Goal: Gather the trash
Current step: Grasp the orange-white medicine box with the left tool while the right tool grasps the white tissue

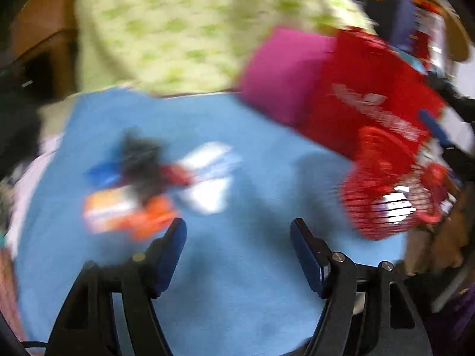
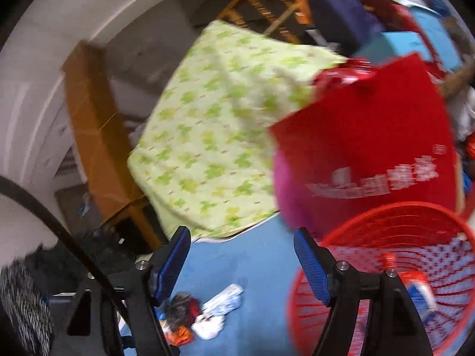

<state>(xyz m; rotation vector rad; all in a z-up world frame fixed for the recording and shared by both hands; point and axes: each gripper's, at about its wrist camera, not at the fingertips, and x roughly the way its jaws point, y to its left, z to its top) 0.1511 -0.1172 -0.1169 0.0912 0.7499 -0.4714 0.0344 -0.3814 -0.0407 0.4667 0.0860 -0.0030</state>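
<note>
My left gripper (image 1: 238,255) had its jaws apart with nothing between them, and so did my right gripper (image 2: 242,262). The little heap of crumpled wrappers, orange, white and black (image 1: 154,184), lay on the blue cloth sheet (image 1: 237,281), well to the left of the round red plastic mesh basket (image 2: 415,252). I think I should go slowly, since the view was blurry, and pinch one wrapper at a time. Behind the basket sat a green leafy pillow (image 2: 213,136) and a red bag with white writing (image 2: 371,136).
</note>
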